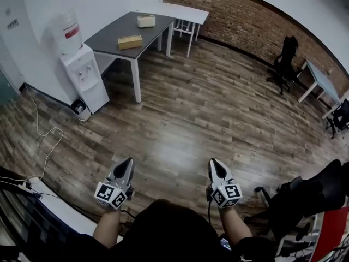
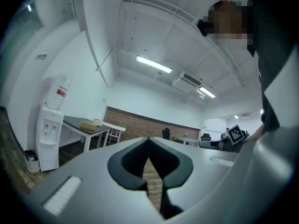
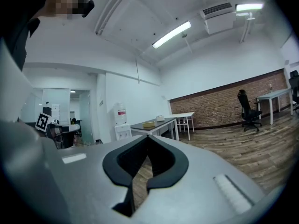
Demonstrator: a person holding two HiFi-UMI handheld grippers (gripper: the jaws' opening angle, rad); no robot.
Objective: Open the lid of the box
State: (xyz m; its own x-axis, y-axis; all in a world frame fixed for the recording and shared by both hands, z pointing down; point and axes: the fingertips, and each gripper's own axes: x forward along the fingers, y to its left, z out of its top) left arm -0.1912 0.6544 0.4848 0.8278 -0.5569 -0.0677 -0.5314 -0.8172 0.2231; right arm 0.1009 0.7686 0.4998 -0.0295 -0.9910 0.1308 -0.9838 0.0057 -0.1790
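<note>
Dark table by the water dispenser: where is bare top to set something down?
Bare: dark table, end by the water dispenser, left of the tan box; also the white table beyond. Tightest: between tan box and white box.

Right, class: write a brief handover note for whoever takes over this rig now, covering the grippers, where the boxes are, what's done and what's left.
Left gripper: jaws together, empty, held out over the wood floor.
Right gripper: jaws together, empty, alongside it.
Boxes: a tan box and a cream box sit on the dark table across the room, beside the water dispenser. They are too far off to read their lids.
Done: nothing; neither box is touched.
Left: reach the table, settle which box is meant, open its lid.
</note>
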